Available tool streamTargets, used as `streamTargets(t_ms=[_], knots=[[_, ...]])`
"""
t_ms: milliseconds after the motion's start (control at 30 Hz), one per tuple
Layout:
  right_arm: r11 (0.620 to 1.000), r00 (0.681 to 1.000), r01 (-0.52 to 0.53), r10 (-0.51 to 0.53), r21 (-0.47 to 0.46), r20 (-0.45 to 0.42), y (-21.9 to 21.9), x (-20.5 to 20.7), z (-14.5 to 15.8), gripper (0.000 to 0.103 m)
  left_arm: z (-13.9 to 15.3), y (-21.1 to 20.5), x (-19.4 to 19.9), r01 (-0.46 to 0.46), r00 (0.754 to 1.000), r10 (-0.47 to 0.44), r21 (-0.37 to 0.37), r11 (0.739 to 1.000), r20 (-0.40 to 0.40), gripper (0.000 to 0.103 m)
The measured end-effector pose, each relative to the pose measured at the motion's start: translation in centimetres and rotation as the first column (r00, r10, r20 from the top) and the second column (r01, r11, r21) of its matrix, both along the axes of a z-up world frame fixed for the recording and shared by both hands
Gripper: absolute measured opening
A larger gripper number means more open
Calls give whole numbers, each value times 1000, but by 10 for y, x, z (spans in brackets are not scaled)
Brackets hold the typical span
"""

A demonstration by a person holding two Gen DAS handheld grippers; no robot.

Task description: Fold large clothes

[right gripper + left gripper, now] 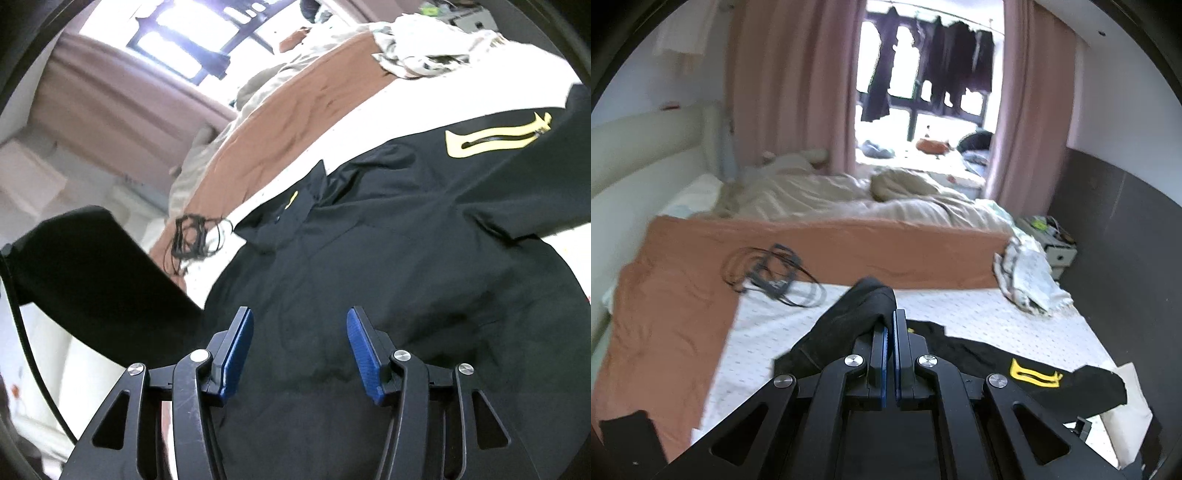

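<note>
Low in the left wrist view, I am pinching a fold of the black shirt in my left gripper, pulling it slowly over the part lying on the bed, while my right gripper is hanging spread and empty above it.

Black shirt, yellow emblem; rust-orange sheet; white dotted mattress cover.

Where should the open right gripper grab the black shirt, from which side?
Judgement call: take the black shirt at its near hem edge with the right gripper, coming in low from the near side; the body lies flat there, while the left gripper pinches a raised fold.
</note>
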State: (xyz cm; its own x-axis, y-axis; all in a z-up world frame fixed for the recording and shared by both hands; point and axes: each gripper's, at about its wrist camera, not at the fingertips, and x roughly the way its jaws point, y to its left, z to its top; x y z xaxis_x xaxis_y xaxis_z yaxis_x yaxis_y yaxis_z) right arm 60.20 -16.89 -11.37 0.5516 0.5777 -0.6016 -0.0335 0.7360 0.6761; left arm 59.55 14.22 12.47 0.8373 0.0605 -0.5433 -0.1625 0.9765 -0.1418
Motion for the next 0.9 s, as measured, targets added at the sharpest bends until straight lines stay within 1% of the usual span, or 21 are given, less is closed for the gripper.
streamTargets(t_ms=[100, 200, 267, 300, 367, 400, 433, 467, 500, 533, 567, 667, 700, 733, 767, 833, 900], knots=[[1000, 1000, 27, -26, 12, -17, -13, 3, -4, 54, -24, -18, 17, 39, 999, -39, -8, 999, -35, 2], [998, 997, 58, -56, 38, -49, -25, 7, -12, 54, -49, -31, 28, 68, 995, -72, -55, 996, -64, 2], [996, 995, 75, -72, 51, -64, -32, 9, -15, 54, -66, -36, 36, 82, 992, -91, -103, 991, -89, 2], [995, 994, 83, -79, 56, -69, -35, 10, -16, 54, -77, -39, 40, 82, 989, -98, -140, 987, -112, 2], [994, 993, 94, -89, 62, -76, -39, 11, -17, 54, -103, -42, 46, 68, 978, -110, -231, 971, -176, 7], [993, 992, 99, -94, 63, -79, -41, 12, -18, 54, -121, -43, 47, 58, 970, -127, -309, 949, -207, 20], [993, 992, 104, -99, 64, -81, -42, 12, -18, 54, -135, -46, 49, 53, 964, -142, -363, 930, -223, 47], [992, 991, 110, -105, 64, -85, -44, 13, -19, 54, -149, -48, 47, 49, 960, -156, -412, 910, -231, 62], [991, 990, 117, -111, 64, -90, -45, 14, -20, 54, -163, -51, 42, 43, 963, -159, -455, 890, -220, 82], [991, 989, 120, -114, 63, -92, -46, 14, -21, 54, -174, -53, 34, 41, 968, -155, -481, 876, -200, 87], [991, 989, 123, -117, 61, -94, -47, 13, -22, 54, -180, -56, 30, 41, 971, -153, -500, 865, -186, 87], [991, 988, 126, -121, 48, -100, -47, 14, -23, 54, -205, -53, 4, 11, 978, -132, -592, 806, -162, 88], [991, 988, 126, -122, 39, -99, -46, 14, -23, 54, -209, -52, -3, 3, 980, -124, -603, 797, -158, 88], [992, 988, 124, -121, 31, -97, -45, 14, -23, 54, -213, -48, -12, -7, 982, -108, -608, 794, -152, 88], [993, 989, 118, -116, 18, -93, -42, 14, -22, 54, -216, -46, -19, -25, 986, -81, -605, 796, -148, 88], [995, 992, 99, -99, -11, -82, -34, 13, -19, 54, -224, -35, -37, -77, 989, -14, -586, 807, -148, 88], [997, 996, 66, -69, -47, -63, -20, 14, -16, 54, -231, -21, -50, -132, 986, 48, -583, 802, -157, 88]])
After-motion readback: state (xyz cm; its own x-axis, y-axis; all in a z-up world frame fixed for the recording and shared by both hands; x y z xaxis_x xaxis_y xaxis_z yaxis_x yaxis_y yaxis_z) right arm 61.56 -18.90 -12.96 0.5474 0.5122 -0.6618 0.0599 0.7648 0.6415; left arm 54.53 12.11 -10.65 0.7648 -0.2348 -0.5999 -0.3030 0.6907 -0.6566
